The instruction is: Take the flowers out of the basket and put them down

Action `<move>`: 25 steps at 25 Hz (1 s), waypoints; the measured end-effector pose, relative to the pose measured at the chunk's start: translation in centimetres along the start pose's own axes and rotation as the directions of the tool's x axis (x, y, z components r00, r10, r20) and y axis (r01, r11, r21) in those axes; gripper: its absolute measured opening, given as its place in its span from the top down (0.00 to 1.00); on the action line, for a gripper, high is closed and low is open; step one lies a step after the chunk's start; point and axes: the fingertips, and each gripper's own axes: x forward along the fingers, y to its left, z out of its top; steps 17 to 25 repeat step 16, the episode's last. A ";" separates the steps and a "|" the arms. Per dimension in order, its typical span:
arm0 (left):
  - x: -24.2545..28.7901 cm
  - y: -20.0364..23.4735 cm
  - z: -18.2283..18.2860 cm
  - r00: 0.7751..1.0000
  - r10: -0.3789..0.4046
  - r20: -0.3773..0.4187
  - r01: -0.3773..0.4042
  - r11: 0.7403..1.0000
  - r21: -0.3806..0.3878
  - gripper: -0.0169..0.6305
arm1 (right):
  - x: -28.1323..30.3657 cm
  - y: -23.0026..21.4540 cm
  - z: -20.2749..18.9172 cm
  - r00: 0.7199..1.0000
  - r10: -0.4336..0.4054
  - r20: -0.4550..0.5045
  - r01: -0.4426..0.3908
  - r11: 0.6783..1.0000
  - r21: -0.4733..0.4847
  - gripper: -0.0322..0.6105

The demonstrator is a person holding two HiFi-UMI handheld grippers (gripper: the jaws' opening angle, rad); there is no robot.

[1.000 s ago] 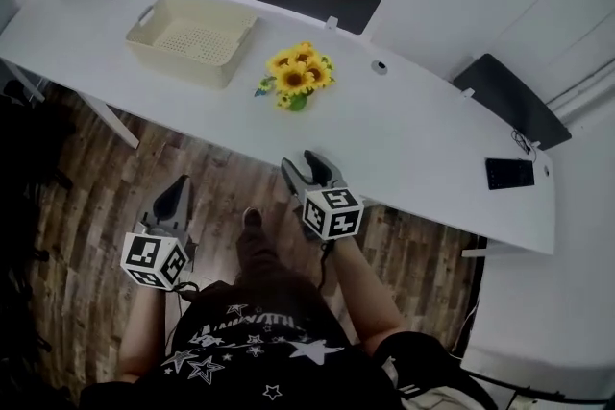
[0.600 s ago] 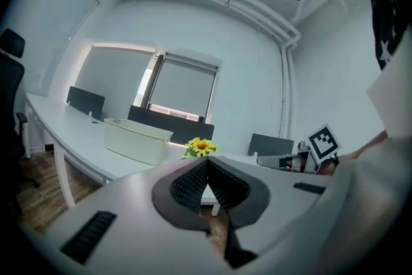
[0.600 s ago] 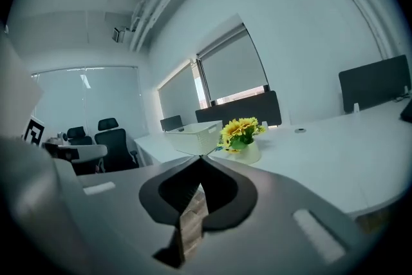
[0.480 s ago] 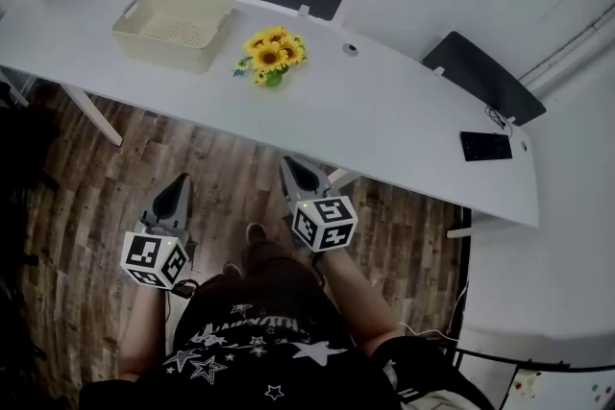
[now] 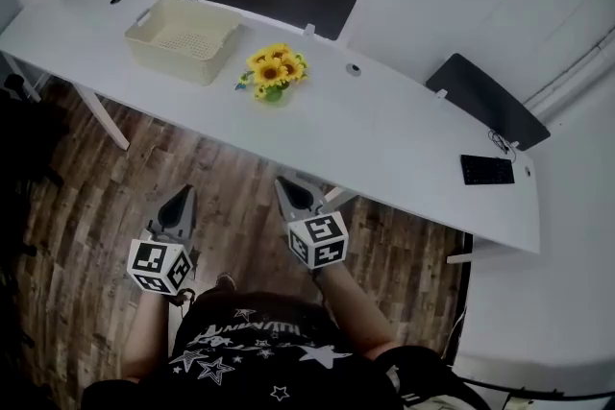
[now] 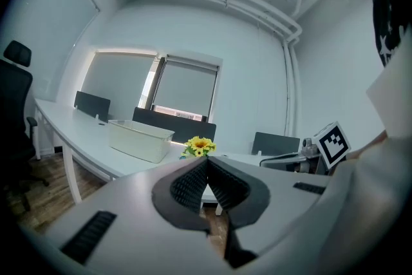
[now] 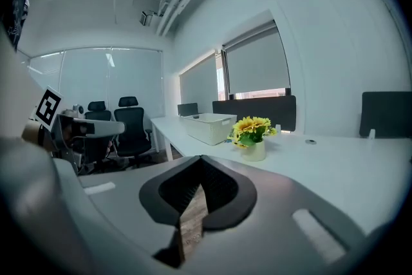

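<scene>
Flowers (image 5: 274, 72) seen upright on table (image 5: 404, 149) toward far edge, just beside basket (image 5: 183, 38), outside it. Left gripper (image 5: 182, 199) and right gripper (image 5: 286, 189) held short of near edge, jaws pressed together, empty; right gripper judged nearer.

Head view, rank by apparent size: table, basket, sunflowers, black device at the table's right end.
1. white table
2. cream basket
3. sunflowers
4. black device, somewhat smaller than the sunflowers
</scene>
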 end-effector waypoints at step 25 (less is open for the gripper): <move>-2.6 -9.4 -4.0 0.996 0.072 -0.054 -0.072 0.997 -0.002 0.96 | -7.4 -2.4 -4.2 0.990 0.126 -0.063 -0.128 0.991 -0.032 0.95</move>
